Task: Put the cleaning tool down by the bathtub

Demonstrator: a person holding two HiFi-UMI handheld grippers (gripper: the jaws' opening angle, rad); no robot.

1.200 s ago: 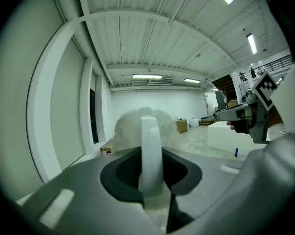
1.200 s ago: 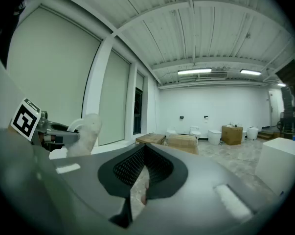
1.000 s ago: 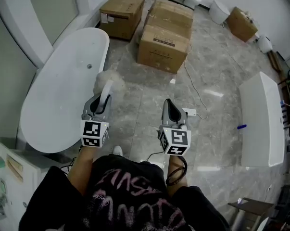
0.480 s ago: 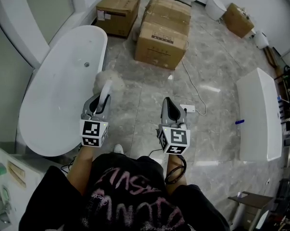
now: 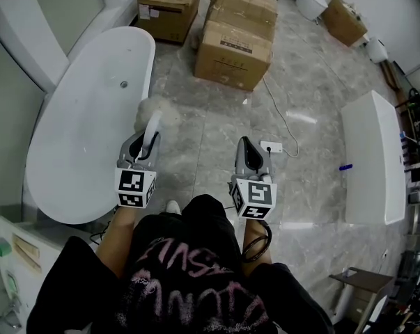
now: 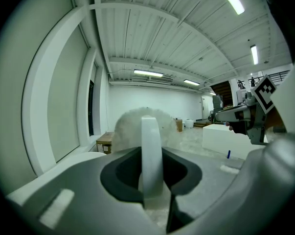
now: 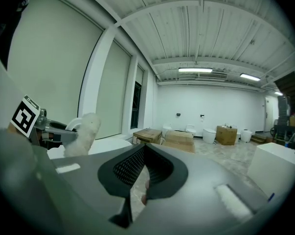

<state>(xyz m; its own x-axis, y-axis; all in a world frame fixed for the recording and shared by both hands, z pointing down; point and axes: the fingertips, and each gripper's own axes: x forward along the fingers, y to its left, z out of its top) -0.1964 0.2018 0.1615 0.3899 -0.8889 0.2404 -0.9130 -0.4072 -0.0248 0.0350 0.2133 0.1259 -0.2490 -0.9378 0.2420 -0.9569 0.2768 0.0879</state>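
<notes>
The left gripper (image 5: 144,145) pinches the handle of the cleaning tool (image 5: 153,117), whose fluffy head points to twelve o'clock. The bathtub (image 5: 84,124) lies at ten o'clock. The person should lower the tool to the floor (image 5: 196,141) beside the tub, then release. The right gripper (image 5: 247,150) is pressed together and empty.

Camera arrangement
We looked steeply down from head height; gripper views faced level, the right sharing the bathtub (image 5: 84,117).
</notes>
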